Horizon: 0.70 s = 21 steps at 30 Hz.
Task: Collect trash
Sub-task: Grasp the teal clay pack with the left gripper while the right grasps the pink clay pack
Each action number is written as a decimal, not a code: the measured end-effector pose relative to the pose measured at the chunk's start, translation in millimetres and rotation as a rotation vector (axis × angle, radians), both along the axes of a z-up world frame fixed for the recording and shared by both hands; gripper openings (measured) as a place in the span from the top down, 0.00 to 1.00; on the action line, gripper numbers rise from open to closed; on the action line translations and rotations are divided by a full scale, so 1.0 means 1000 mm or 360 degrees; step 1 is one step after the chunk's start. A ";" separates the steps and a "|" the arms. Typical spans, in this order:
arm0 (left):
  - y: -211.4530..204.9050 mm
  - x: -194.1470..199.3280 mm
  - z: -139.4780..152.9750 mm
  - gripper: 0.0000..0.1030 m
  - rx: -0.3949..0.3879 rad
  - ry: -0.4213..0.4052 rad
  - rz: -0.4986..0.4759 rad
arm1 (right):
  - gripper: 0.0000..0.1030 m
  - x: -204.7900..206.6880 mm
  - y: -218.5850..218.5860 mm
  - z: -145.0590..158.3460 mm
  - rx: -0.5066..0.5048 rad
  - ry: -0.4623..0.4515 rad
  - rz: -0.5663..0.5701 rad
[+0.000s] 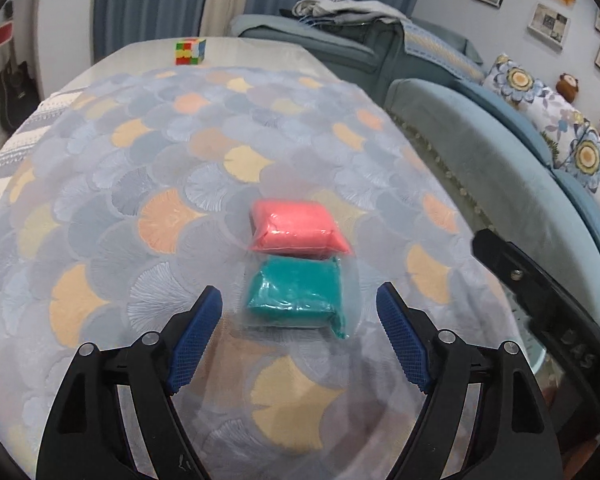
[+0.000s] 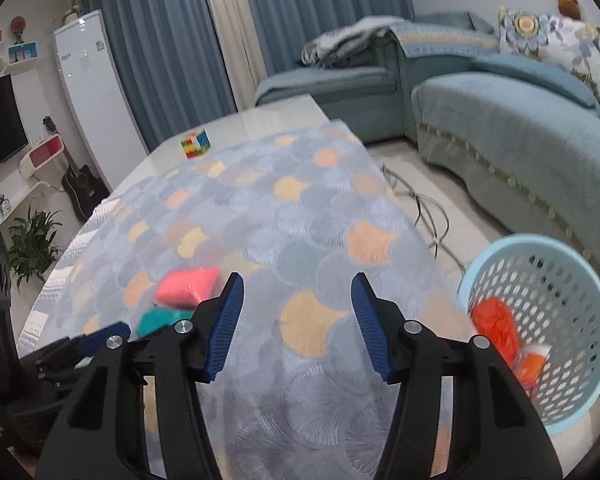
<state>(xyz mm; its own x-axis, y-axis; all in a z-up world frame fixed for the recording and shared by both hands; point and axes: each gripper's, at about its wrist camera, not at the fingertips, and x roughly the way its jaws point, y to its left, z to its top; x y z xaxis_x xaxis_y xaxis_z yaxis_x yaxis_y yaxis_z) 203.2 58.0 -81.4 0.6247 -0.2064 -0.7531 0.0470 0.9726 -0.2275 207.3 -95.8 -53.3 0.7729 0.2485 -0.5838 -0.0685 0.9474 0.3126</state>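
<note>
A pink packet (image 1: 298, 227) and a teal packet (image 1: 296, 294) in clear wrap lie side by side on the patterned tablecloth (image 1: 140, 184). My left gripper (image 1: 299, 300) is open, its fingers on either side of the teal packet, just above the cloth. My right gripper (image 2: 298, 304) is open and empty over the cloth, to the right of the pink packet (image 2: 186, 286) and the teal packet (image 2: 160, 320). A light blue basket (image 2: 548, 320) stands off the table's right edge with orange trash (image 2: 496, 326) inside.
A colour cube (image 1: 190, 51) sits at the table's far end. A blue-green sofa (image 2: 500, 128) with cushions runs along the right. Cables (image 2: 428, 216) lie on the floor. A guitar (image 2: 82, 188), plant and white cabinet stand at the left.
</note>
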 end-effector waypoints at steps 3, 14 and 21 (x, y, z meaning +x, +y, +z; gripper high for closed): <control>0.001 0.005 -0.007 0.29 -0.0016 0.0051 0.0000 | 0.49 0.002 0.000 -0.002 0.0002 0.0016 -0.0002; 0.007 0.005 -0.005 0.57 0.0007 0.0031 -0.0032 | 0.49 -0.002 0.027 0.004 -0.0186 -0.0025 0.0080; 0.047 -0.010 0.011 0.58 -0.0054 0.0029 0.0041 | 0.49 0.009 0.052 0.007 -0.0149 0.0023 0.0186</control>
